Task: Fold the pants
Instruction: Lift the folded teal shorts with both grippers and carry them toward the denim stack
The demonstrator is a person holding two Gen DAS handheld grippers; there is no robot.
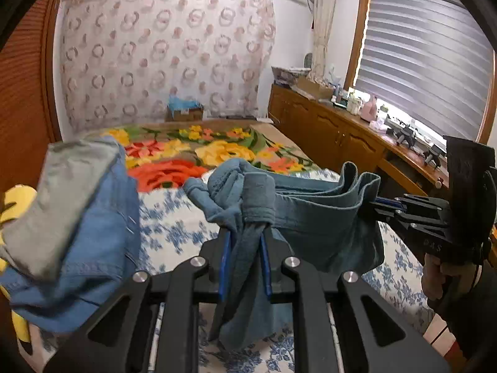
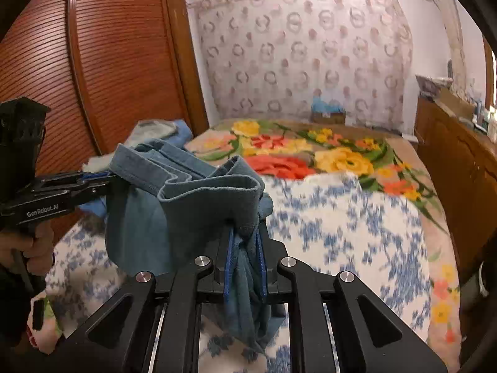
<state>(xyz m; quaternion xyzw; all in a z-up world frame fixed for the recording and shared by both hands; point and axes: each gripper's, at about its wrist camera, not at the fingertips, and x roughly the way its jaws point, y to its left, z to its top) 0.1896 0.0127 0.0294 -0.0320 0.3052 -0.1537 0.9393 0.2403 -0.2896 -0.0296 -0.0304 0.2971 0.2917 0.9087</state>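
Left wrist view: the left gripper (image 1: 245, 233) has its jaws pinching a bunched end of the teal pants (image 1: 298, 208), held above the bed (image 1: 174, 233). The right gripper (image 1: 377, 206) clamps the far edge, probably to spread the cloth.

Right wrist view: the right gripper's jaws are pinched on fabric above the bed; denim pile (image 2: 180, 130) lies beyond.

Daylight enters through the window blinds (image 1: 428, 59); bedspread (image 2: 326, 217) motion-blurred, fisheye edges curved and dark.
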